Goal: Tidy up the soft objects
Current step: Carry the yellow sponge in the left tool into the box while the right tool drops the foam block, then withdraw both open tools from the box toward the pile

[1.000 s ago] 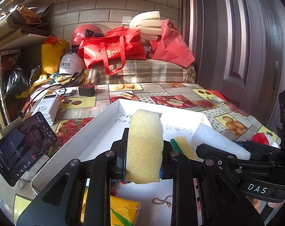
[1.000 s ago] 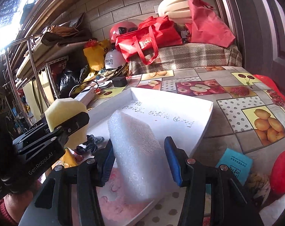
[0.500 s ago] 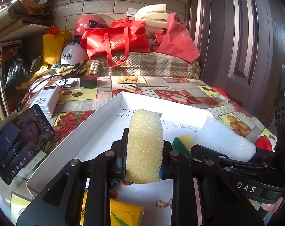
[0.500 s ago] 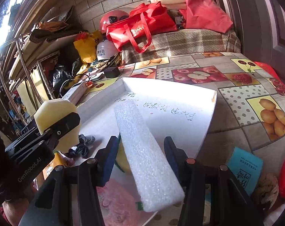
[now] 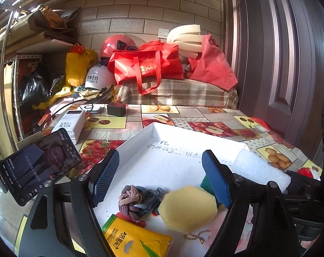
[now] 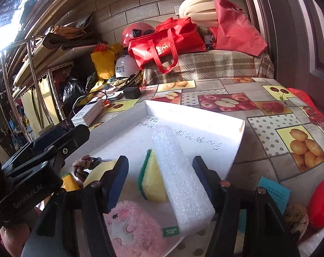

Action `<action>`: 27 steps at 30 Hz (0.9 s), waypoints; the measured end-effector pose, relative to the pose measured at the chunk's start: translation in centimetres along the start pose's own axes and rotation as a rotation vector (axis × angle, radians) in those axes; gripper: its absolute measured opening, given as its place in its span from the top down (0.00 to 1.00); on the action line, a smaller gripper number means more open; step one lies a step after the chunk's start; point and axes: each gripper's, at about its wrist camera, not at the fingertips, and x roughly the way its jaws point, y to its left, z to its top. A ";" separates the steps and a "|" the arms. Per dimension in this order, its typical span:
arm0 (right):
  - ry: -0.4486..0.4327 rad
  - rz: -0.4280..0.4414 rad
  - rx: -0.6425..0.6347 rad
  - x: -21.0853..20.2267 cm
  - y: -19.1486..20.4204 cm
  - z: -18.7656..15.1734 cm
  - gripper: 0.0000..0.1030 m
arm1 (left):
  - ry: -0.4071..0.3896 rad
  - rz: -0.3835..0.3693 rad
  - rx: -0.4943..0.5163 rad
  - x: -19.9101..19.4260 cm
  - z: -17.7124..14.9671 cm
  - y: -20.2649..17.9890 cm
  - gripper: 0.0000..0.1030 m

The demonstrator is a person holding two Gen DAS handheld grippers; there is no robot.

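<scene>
Left wrist view: left gripper [image 5: 159, 177] hangs over the near half of the white tray [image 5: 132, 143], jaws spread wide, nothing between them. Yellow sponge [image 5: 187, 208] lies flat on the tray floor just below, clear of both pads. Bundle of hair ties [image 5: 138, 199] sits beside it to the left, a yellow packet [image 5: 136, 238] at the near edge, a small bead chain [image 5: 197, 234] by the sponge's near side.

Right wrist view: right gripper [image 6: 160, 178] also spread, straddling the white foam block [image 6: 179, 175]. Block lies lengthwise in the tray, near end jutting over the rim; neither pad seems to press it, though contact on the right side is hard to rule out. Green-and-yellow scouring sponge [image 6: 150, 176] leans against the block's left face, likely propped there to save floor space. Pink plush item [image 6: 132, 228] fills the near corner.

Judgement: soft things are being gathered into one tray, packed side by side at the near end, far half left bare. Overhanging foam end may tip out if nudged. Fruit-print surface [image 6: 268, 115] around the tray carries a teal card [image 6: 273, 193].
</scene>
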 end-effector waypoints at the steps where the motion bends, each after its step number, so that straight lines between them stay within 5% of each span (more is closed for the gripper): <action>1: -0.008 0.004 -0.004 -0.2 0.1 0.0 0.25 | -0.012 0.007 -0.018 -0.2 0.0 0.4 0.02; 9: -0.145 0.113 -0.206 -2.7 3.6 -0.8 0.21 | -0.063 0.058 -0.129 -1.5 -0.1 2.6 0.00; 13: -0.176 0.153 -0.171 -3.3 2.9 -0.7 0.21 | -0.061 0.059 -0.170 -1.5 -0.2 3.3 0.00; 18: -0.095 0.163 -0.070 -3.3 0.6 -0.6 0.21 | -0.056 0.055 -0.174 -1.4 -0.3 3.3 0.00; 27: 0.101 0.434 -0.203 -5.4 3.7 -0.9 0.21 | -0.070 0.064 -0.204 -1.9 -0.3 3.8 0.00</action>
